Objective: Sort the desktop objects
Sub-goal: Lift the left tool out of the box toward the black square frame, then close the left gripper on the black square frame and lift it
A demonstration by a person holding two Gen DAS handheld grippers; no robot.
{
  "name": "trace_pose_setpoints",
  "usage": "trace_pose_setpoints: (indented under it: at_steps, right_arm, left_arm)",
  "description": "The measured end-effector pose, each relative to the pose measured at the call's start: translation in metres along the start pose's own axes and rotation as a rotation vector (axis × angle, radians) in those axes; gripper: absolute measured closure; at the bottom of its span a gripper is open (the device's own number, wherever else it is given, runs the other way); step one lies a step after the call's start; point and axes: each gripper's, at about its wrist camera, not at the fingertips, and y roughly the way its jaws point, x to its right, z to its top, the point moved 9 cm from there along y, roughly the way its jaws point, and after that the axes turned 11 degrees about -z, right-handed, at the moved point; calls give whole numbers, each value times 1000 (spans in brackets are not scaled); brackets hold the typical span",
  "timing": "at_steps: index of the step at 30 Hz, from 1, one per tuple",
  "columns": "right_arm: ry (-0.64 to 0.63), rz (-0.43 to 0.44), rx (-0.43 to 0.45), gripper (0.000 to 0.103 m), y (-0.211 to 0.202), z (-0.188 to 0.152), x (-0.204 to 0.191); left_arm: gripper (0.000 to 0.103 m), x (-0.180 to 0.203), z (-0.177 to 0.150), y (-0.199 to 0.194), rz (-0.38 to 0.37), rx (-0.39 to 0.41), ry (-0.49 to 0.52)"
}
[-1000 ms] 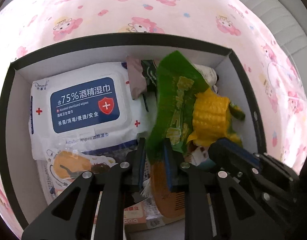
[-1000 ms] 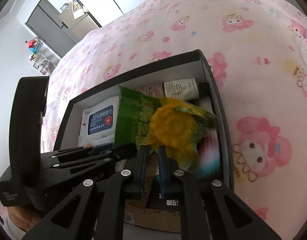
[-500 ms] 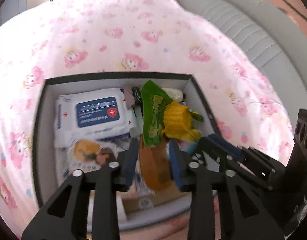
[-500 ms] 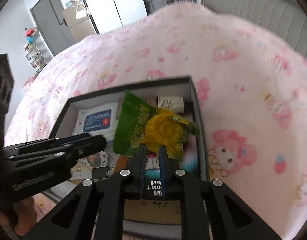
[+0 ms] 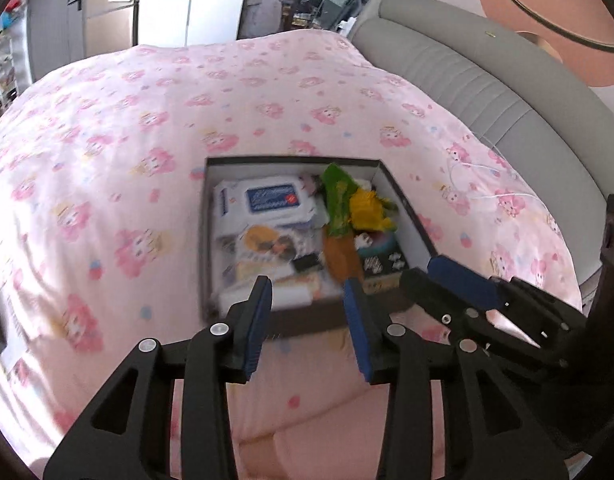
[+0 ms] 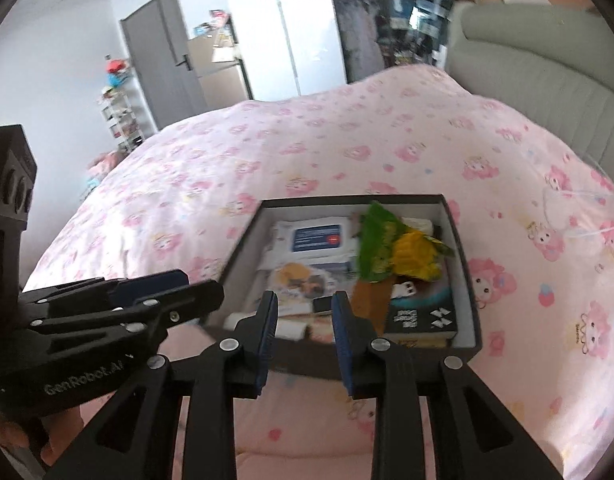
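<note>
Left wrist: box [image 5: 407, 204] rim ahead (2 jaws parted).

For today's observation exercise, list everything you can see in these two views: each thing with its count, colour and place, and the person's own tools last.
Box: one, black outside, white inside, on the bed.
Wet wipes pack: one, white with blue label, far left in the box.
Corn snack bag: one, green and yellow, far right in the box.
Black booklet: one, near right corner of the box.
Bedcover: one, pink cartoon print, under the box.
Headboard: one, grey, right of the bed.
Door: one, grey, far wall.
Left gripper: open, empty, before the box.
Right gripper: open, empty, before the box.
</note>
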Motion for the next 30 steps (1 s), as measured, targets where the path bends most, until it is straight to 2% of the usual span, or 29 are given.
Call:
trace_pose_setpoints:
  at_steps: [6,13,17,25,30]
  right_arm:
    - [-20,53,-15,79,-20,-27,-37]
    - [-40,156,-45,79,-27,-52,-81]
    - [-92,175,-48,79,-26,-58,-109]
    - [-232,233,-52,79,-17,-50,-193]
    - [-320,291,-61,79,-5,-44,-261]
  left_arm:
    - [66,-24,-27,-30,82,14,-25]
    - [66,-52,-53,-56,122,32,-77]
    - [68,-76,-66,-69,143,47,-119]
    - [69,-160,-73,-114,180,119,-282]
    - [69,-221,-80,-141,187,153,-391]
